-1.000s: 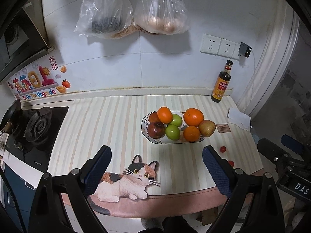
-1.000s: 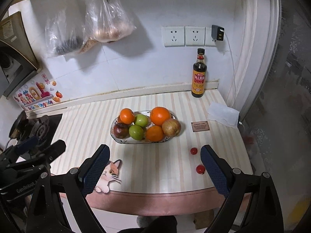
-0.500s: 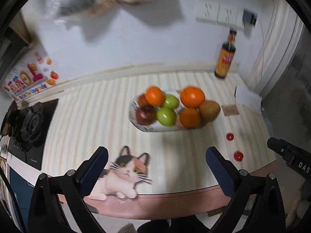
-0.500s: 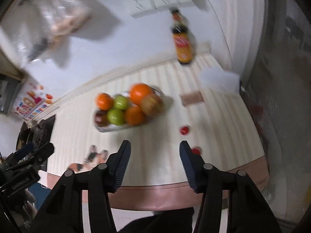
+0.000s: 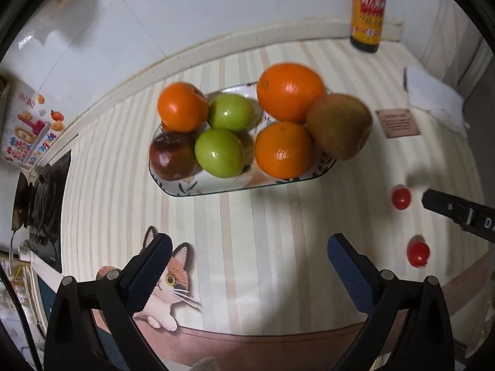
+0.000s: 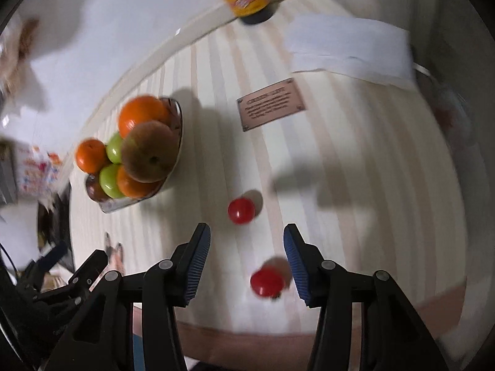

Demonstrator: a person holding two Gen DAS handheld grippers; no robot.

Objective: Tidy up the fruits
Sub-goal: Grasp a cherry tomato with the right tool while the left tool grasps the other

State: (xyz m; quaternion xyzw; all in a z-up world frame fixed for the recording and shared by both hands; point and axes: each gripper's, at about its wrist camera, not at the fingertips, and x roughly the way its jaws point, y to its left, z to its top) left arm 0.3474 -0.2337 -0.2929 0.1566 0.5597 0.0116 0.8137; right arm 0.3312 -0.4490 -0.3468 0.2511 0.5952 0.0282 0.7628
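A white fruit dish (image 5: 216,185) on the striped counter holds oranges, green apples, a dark red fruit and a brown pear (image 5: 338,125); it also shows in the right wrist view (image 6: 176,142). Two red cherry tomatoes lie loose right of it: the far one (image 5: 401,198) (image 6: 241,210) and the near one (image 5: 418,254) (image 6: 267,281). My right gripper (image 6: 247,262) is open and empty, low over the counter, with the near tomato between its fingers, close to the right one. My left gripper (image 5: 247,275) is open and empty in front of the dish.
A dark sauce bottle (image 5: 368,9) stands at the back wall. A white tissue (image 6: 349,49) and a small brown card (image 6: 270,103) lie at the right. A stove (image 5: 43,204) is at the left. The counter's front edge (image 5: 247,340) is just below both grippers.
Both grippers have moved forward and down toward the counter. The right gripper has narrowed its opening and come down around the near tomato. The fruit has not moved.
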